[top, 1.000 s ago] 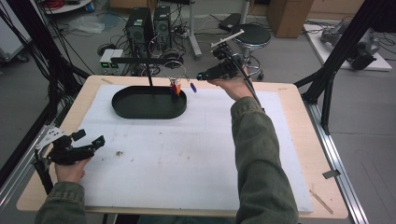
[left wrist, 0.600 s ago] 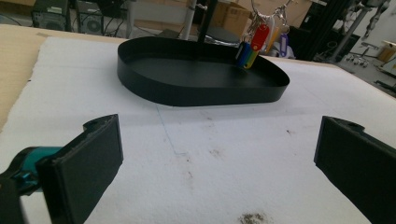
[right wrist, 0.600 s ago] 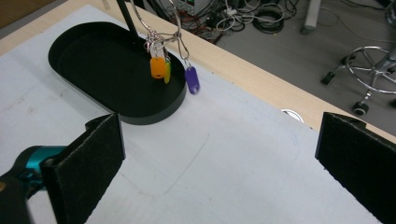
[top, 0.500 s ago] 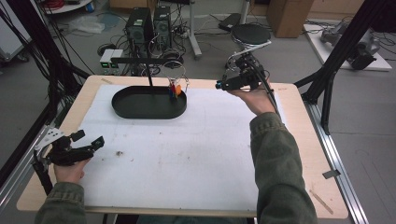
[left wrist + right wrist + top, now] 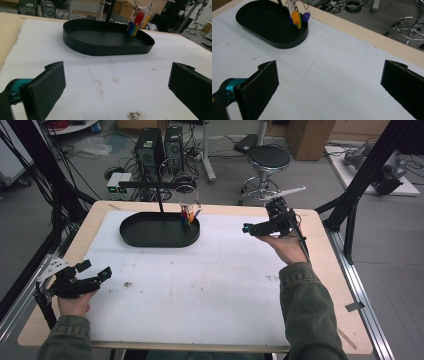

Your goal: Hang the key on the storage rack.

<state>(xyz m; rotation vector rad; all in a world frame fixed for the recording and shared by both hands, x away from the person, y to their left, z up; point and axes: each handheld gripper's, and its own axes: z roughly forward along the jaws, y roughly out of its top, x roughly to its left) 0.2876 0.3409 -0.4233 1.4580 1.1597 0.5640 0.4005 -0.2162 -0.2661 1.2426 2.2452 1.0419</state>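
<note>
Coloured key tags hang from a stand's arm over the black oval tray's right end.

The left gripper sits low at the near left of the table, held in the person's left hand, its jaws spread wide apart with nothing between them. The right gripper is raised over the far right, gripped from below by the right hand, the green-sleeved forearm stretching forward; its jaws also stand wide apart and hold nothing.
</note>
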